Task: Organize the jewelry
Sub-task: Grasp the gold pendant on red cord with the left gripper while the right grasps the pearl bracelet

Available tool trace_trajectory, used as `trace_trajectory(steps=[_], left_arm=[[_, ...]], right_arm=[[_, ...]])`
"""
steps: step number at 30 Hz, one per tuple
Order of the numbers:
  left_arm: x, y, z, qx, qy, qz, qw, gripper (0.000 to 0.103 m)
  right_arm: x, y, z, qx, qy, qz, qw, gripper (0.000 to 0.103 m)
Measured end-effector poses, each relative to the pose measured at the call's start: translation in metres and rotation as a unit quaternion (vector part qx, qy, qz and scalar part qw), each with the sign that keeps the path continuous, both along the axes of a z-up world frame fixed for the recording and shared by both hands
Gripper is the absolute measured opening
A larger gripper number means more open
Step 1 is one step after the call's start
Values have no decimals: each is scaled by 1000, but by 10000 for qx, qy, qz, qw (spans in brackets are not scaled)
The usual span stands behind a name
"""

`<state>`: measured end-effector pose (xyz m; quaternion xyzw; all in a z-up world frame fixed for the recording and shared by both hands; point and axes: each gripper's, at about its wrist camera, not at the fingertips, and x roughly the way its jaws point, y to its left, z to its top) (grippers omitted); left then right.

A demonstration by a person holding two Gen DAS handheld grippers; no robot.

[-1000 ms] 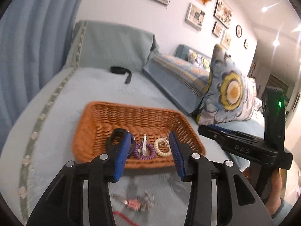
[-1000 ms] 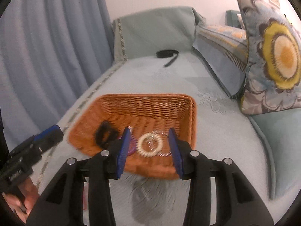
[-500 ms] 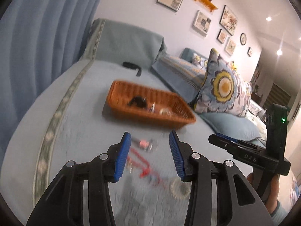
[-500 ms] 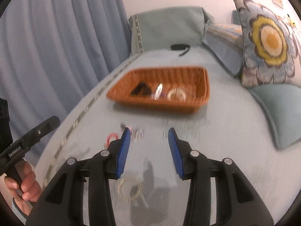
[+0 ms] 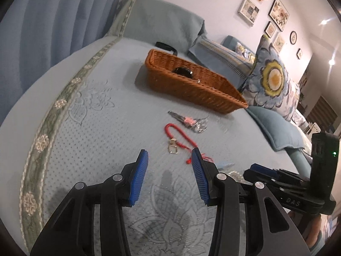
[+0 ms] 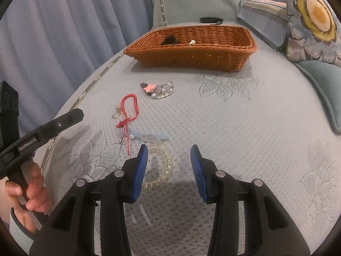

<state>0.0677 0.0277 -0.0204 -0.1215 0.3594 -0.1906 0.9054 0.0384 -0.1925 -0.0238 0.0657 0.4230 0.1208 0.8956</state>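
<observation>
Two grippers hang over the pale blue bedspread, each with its blue pads parted about halfway and nothing between them. The right gripper is low over the cloth, and a clear beaded bracelet lies flat just by its left pad, partly hidden behind that pad. Just beyond the bracelet, toward the wicker basket, lies a pale blue translucent clip, and touching its end a red cord bracelet with a small gold ring at its side. Nearer the basket again sits a silvery piece with a pink bit on it. The basket stands well apart from all of these, at the far side of the bedspread, with a dark item and a small metal piece inside. The left gripper points at the cord's tail end, which lies just beside its right pad, not touching. A hand holds that gripper's handle.
</observation>
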Motion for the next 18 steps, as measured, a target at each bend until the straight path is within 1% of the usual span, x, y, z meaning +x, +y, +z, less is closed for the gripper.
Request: trace_trajectory(steps=[3,7,10,11,12,14,18], left_arm=[[2,0,-3,3,48,5,10000,41],[3,-3,-9,48,107,3,9999,41],[4,-8,-11,133,140,-29,9998,40],[4,-10,-12,178,154,-41,9997,39],[6,-13,-12,240,167,-59,9996,39],[10,-18,-14,333,187,-98,9992,39],[26,-30,-15,621,275,-222,9974,38]], right_arm=[[-3,8,-5,-128,33,108,9999,38],[-4,21,-11,-443,59,189,9988,36],[-2,27,-14,-734,44,134,9972,24],[-1,28,-14,-886,15,94,9960,16],[1,30,-16,-980,-9,59,9952,14],[4,23,-16,-1094,-25,-120,9939,14],[12,4,-17,-1068,-6,-390,9935,14]])
